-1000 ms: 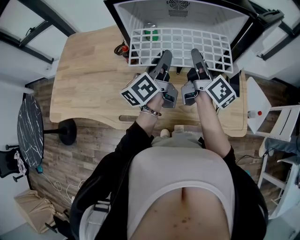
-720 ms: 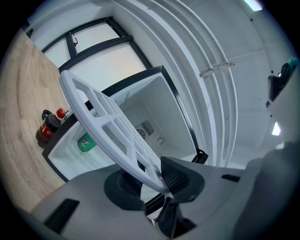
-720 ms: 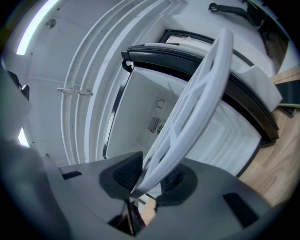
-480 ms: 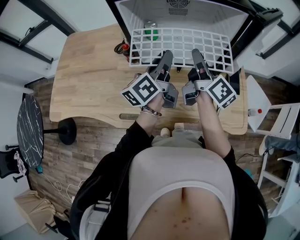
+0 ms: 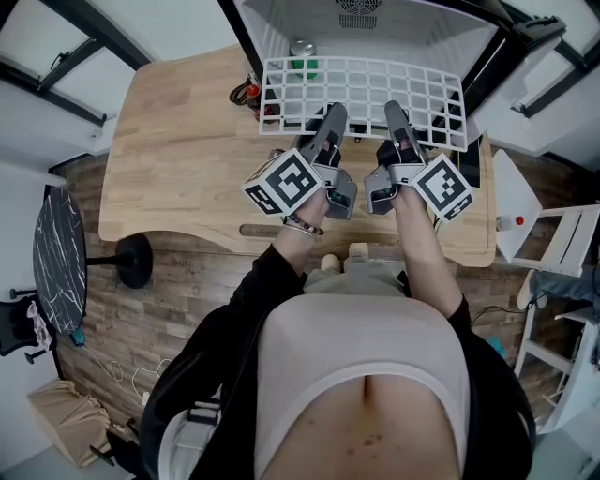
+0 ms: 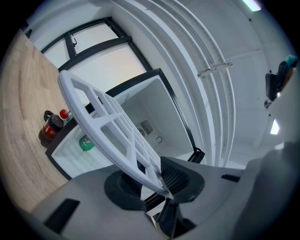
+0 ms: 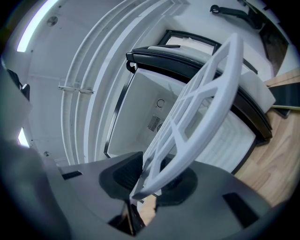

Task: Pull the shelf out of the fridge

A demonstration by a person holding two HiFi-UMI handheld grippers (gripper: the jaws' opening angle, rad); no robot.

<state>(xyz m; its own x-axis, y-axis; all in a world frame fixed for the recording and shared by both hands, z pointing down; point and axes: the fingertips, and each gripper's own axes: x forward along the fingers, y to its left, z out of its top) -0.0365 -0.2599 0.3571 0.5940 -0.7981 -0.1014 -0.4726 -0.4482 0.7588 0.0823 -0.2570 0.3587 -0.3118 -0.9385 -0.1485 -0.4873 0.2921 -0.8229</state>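
White grid shelf [image 5: 361,89] sticks mostly out of open fridge [image 5: 375,23], held above wooden table [image 5: 178,150]; far edge at fridge mouth. Left gripper [image 5: 333,116] clamped on shelf's near edge, left of centre. Right gripper [image 5: 395,112] clamped on same edge, just beside. Green can [image 5: 302,66] on fridge floor, seen through grid's far-left corner. Cola bottle [image 5: 246,92] on table beside fridge's left side.

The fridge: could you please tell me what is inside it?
A green can sits at its left, a vent on the back wall; the pulled-out shelf hides part of the floor.
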